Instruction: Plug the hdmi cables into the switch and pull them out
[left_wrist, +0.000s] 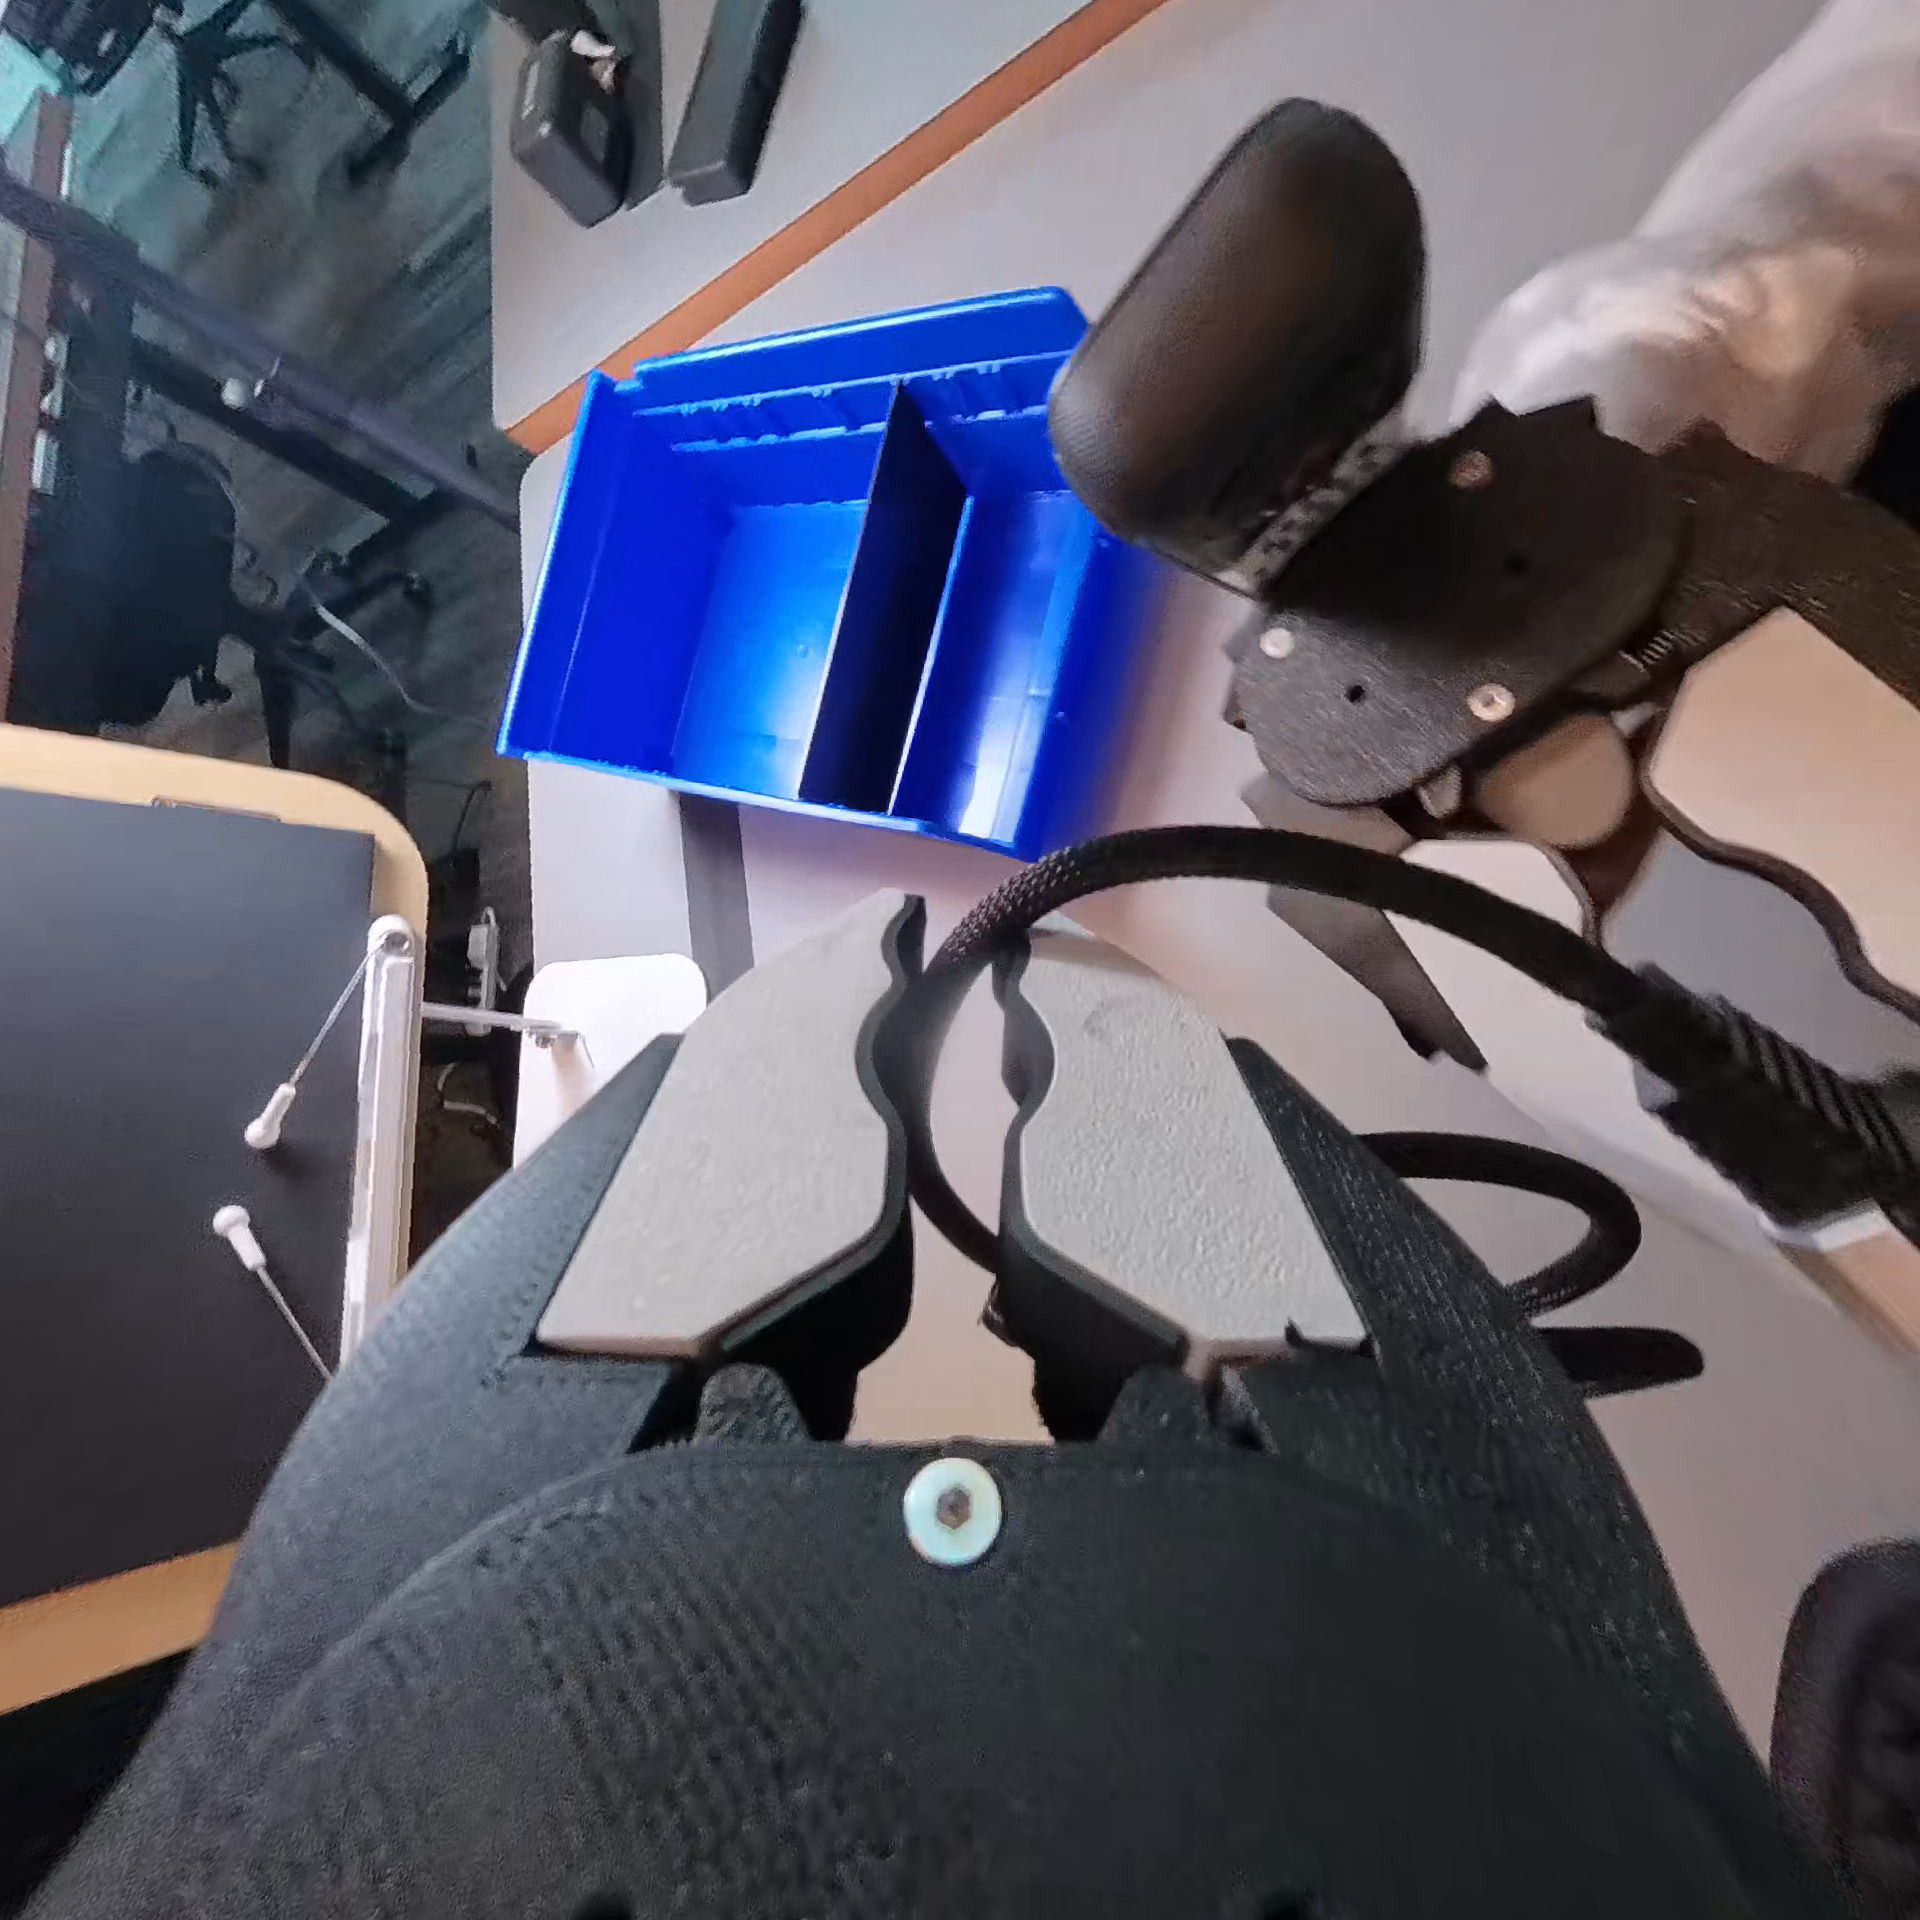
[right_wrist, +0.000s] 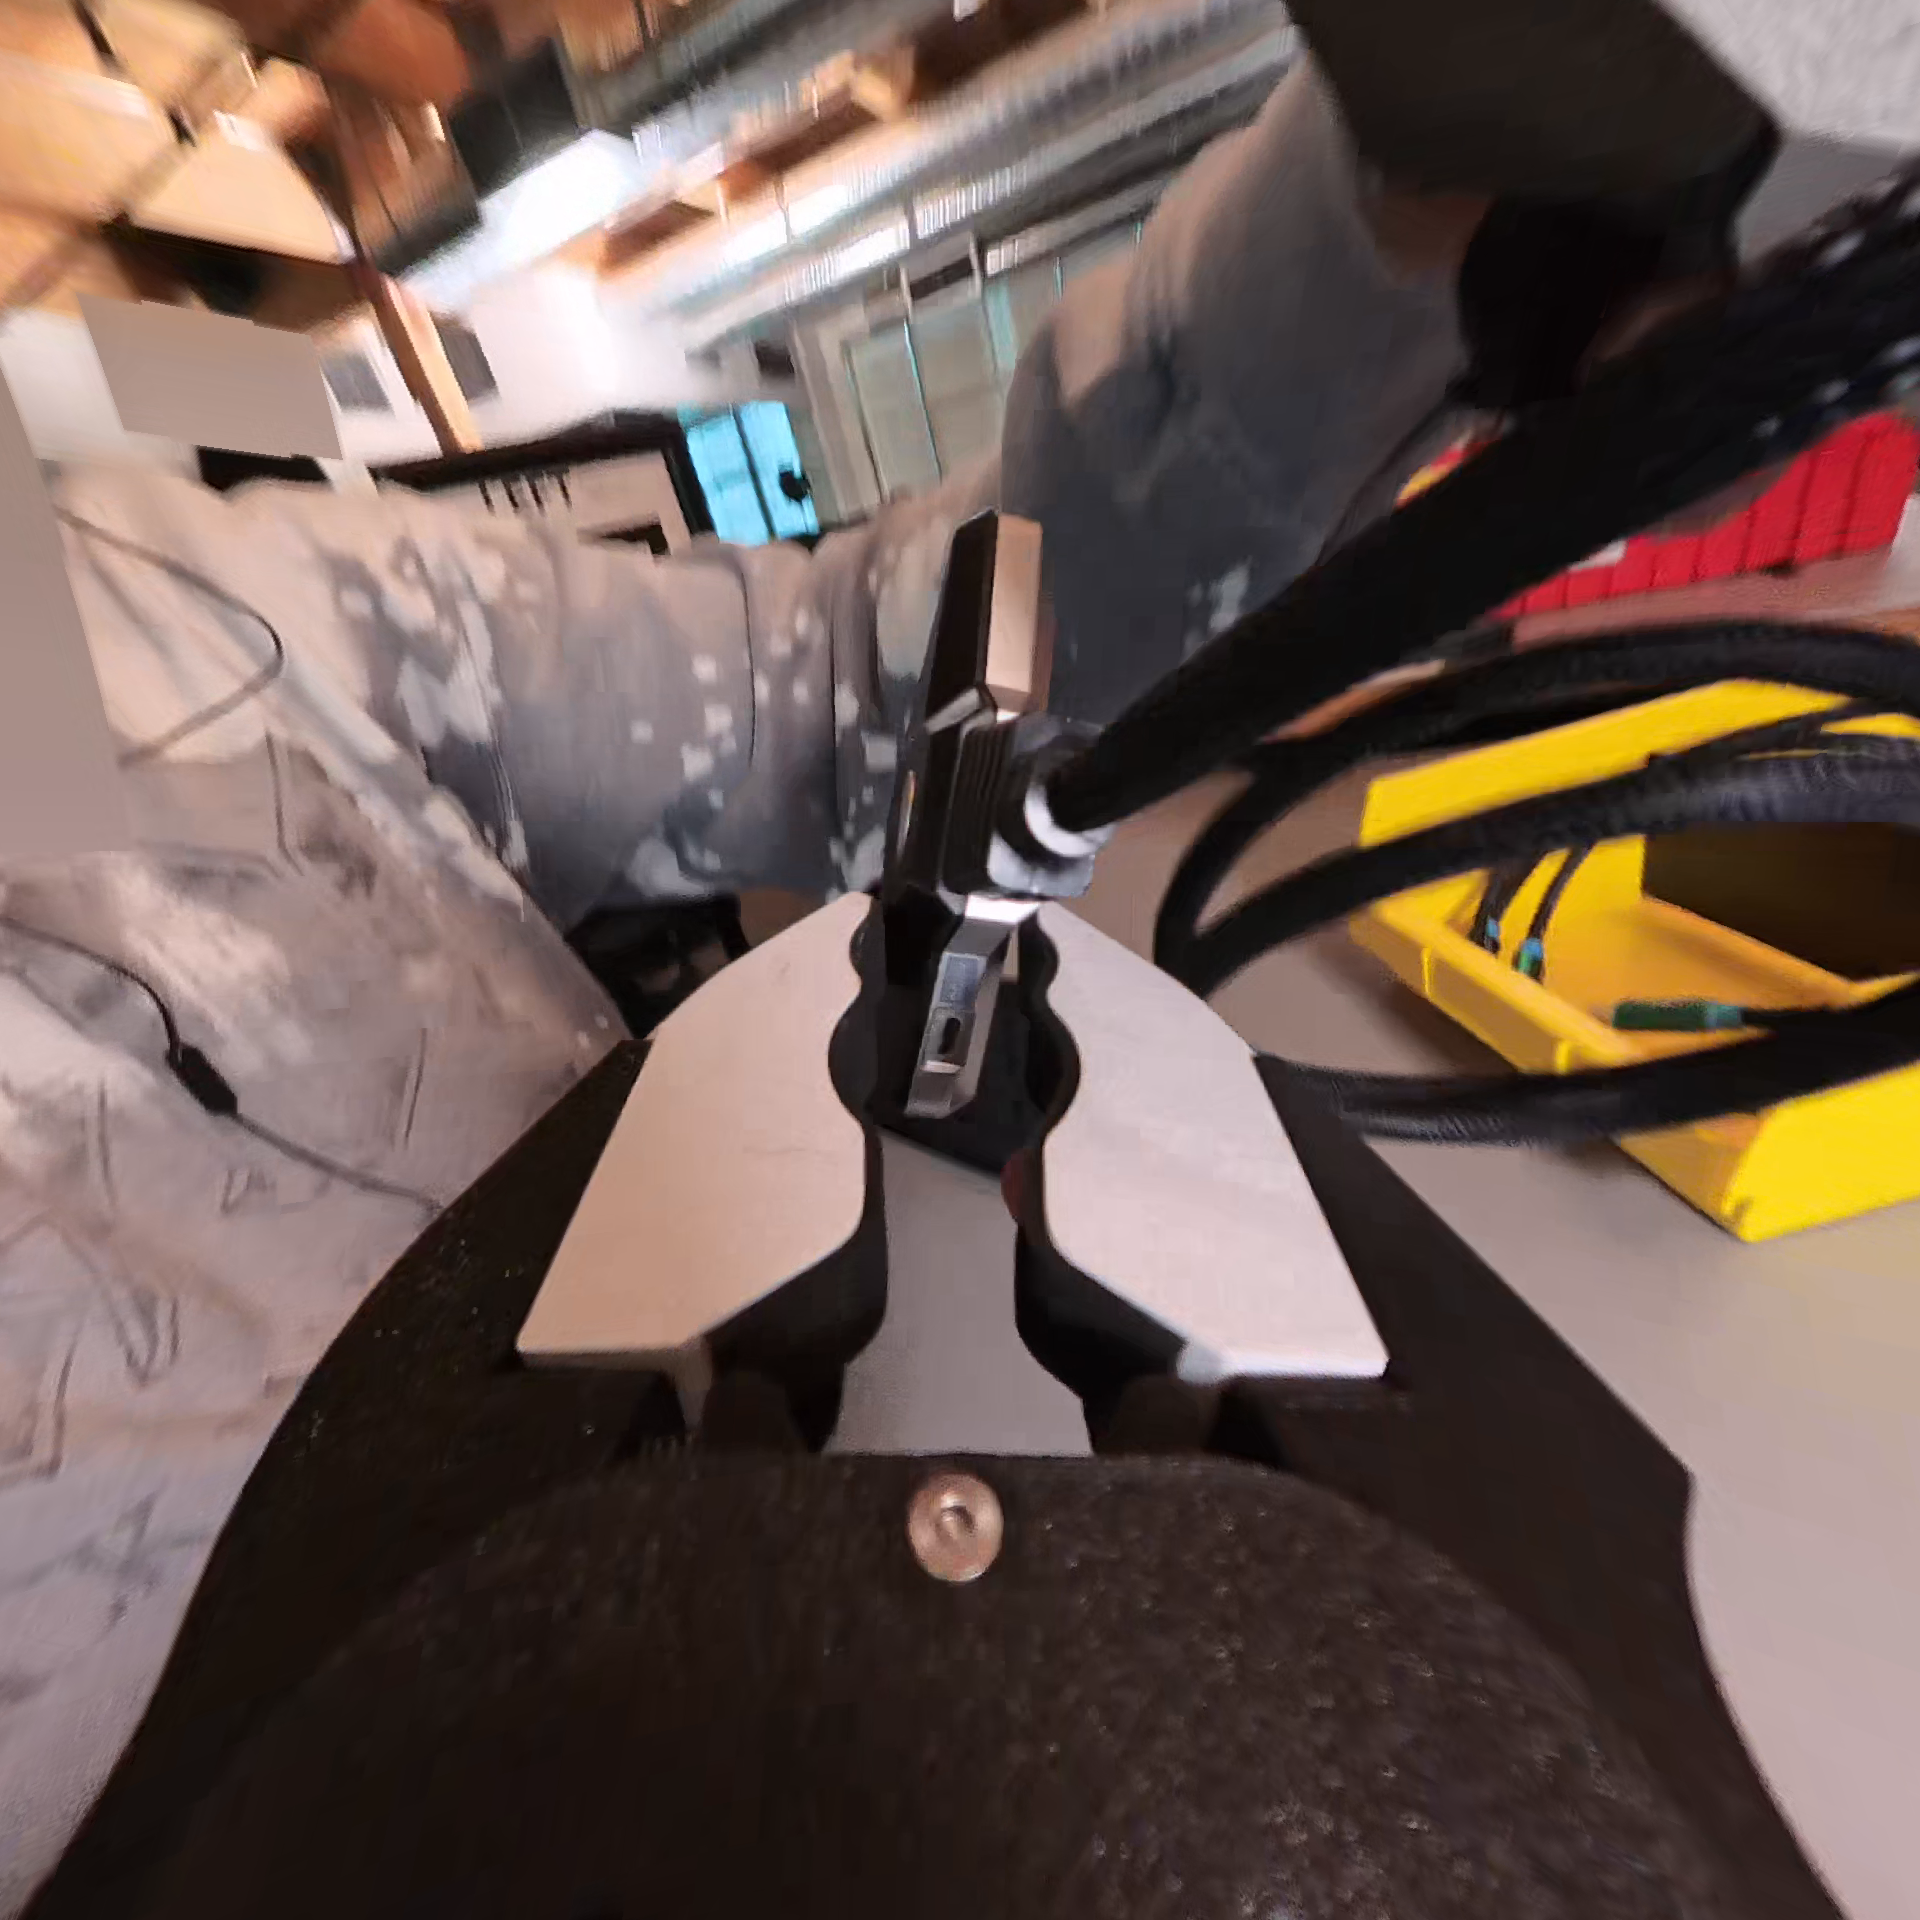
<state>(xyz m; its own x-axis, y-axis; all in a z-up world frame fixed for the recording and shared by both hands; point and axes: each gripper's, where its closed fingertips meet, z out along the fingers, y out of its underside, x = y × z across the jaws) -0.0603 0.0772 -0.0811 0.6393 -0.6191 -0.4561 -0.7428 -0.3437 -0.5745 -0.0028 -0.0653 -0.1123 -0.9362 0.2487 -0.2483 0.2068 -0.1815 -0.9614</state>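
Switch (right_wrist: 951, 1023), one, small and silver-cased: sitting upright at the centre of the right wrist view, pinched between the narrowed jaws of the right tongs (right_wrist: 951, 956). Judged light, rigid and smooth-sided, so liable to be twisting in the grip when a plug is being pushed or pulled; best held by its flat faces, low on the body, as the tongs are doing now.

Plug (right_wrist: 987, 800), one, black with a pale collar: standing at the top of the switch, apparently seated in it, though the port itself is hidden. Judged stiff and ribbed, the proper place for taking hold; pulling on the cord instead would be straining the joint.

HDMI cable (left_wrist: 1195, 857), braided black, springy rather than limp: arching across the centre right of the left wrist view and passing between the fingers of the left tongs (left_wrist: 951, 971). Those jaws are standing nearly closed around it; whether they are actually gripping or only encircling it cannot be told.

Further cables (right_wrist: 1558, 790): several black loops crowding the right of the right wrist view; exact count unclear.

Bins, two counted: blue bin (left_wrist: 831, 613) with two compartments, upper centre of the left view; yellow bin (right_wrist: 1662, 1018), right edge of the right view, both lying on the table (right_wrist: 1662, 1403).
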